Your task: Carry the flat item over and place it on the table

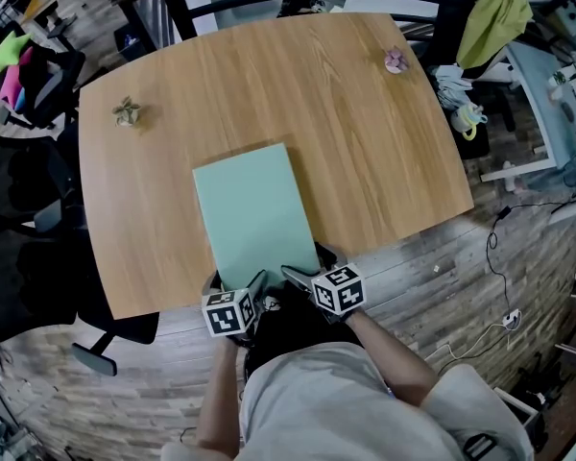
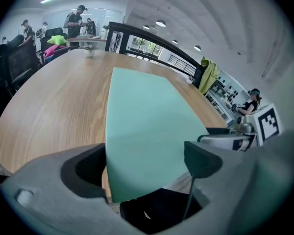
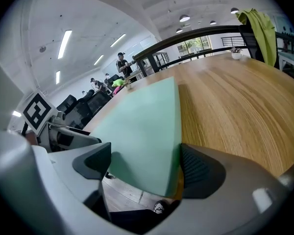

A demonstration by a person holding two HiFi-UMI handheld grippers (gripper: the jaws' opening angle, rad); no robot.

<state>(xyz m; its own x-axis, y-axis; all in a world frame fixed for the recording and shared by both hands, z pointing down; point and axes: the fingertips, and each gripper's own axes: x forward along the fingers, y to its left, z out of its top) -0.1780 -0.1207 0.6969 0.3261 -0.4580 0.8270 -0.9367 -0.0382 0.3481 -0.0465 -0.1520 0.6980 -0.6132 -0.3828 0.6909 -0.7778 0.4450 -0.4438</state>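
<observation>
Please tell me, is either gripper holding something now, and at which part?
Nothing seems held. The green panel lies on the table; its near corners sit between the open jaws of the left gripper and right gripper.

Head view looks steeply down; two low views sit at the near edge of the desk [image 1: 365, 142].
Both gripper views face across it, close up, sharing the green sheet [image 2: 147, 131].

In the head view your left gripper [image 1: 253, 290] and right gripper [image 1: 298, 279] cover the green sheet's [image 1: 250, 205] near edge. The tan thing [image 1: 127, 111] and pink thing [image 1: 396, 60] on the table [image 1: 365, 161] are too small to name.
</observation>
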